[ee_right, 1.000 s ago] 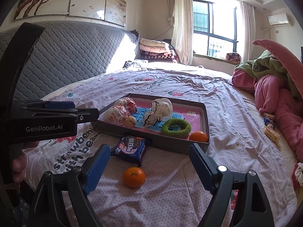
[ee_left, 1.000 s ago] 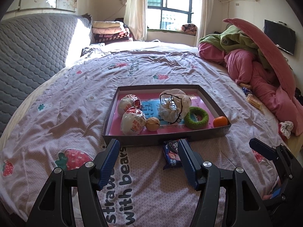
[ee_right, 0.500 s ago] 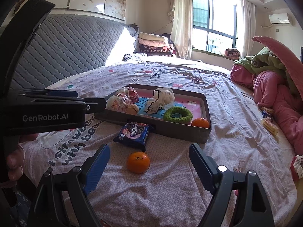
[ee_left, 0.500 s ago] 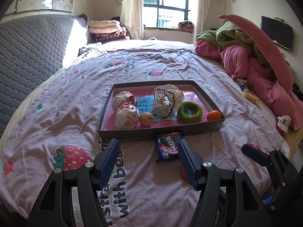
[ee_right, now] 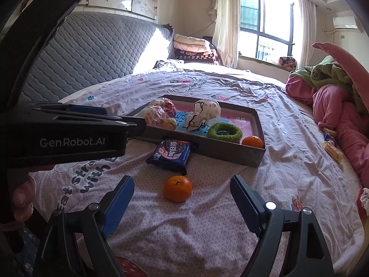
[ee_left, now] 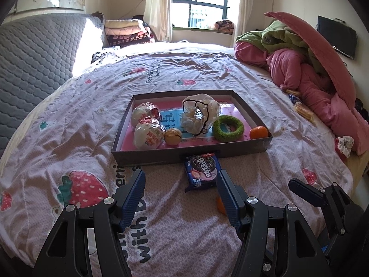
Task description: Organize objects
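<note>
i see a shallow dark cardboard tray (ee_left: pixel 191 155) with a pink and blue printed floor lying flat on the strawberry-print bedspread (ee_left: pixel 76 138). inside it, at the left, lie two round wrapped buns (ee_left: pixel 150 136) one behind the other, with a walnut (ee_left: pixel 173 136) touching the nearer one. a crumpled white plastic bag (ee_left: pixel 199 115) with a black cord sits in the middle, a green fuzzy ring (ee_left: pixel 228 128) lies flat to its right, and a mandarin (ee_left: pixel 258 132) rests in the near right corner. outside the tray, a blue cookie packet (ee_right: pixel 170 153) lies flat against the near wall, label up. a second mandarin (ee_right: pixel 177 188) sits alone on the bedspread, just nearer than the packet.
</note>
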Tool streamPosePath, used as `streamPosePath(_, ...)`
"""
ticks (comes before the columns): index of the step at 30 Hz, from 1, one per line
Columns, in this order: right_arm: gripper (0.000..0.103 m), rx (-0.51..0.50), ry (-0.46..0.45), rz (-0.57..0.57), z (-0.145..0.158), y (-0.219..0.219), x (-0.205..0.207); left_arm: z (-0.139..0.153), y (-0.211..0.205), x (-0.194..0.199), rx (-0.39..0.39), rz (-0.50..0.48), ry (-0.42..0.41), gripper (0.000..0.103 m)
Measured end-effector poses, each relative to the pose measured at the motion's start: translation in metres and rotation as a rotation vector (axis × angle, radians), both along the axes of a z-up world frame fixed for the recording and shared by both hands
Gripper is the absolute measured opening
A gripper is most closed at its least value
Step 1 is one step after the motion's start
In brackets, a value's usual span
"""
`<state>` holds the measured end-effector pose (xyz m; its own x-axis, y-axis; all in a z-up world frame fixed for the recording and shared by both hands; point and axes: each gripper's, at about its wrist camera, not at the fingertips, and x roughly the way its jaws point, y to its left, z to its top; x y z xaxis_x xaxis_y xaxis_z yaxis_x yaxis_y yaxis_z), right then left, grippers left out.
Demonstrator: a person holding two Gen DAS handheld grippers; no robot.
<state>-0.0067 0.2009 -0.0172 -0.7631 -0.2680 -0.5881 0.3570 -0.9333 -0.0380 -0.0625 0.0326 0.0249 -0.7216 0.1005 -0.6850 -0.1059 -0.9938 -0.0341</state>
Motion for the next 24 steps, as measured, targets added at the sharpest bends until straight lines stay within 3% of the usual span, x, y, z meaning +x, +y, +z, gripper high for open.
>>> streamPosePath(24,0.085,-0.01,-0.069,-0.025,-0.017,0.003,-0.015,-0.029,0.021,-0.042,0.028,-0.045,-0.1,0.066)
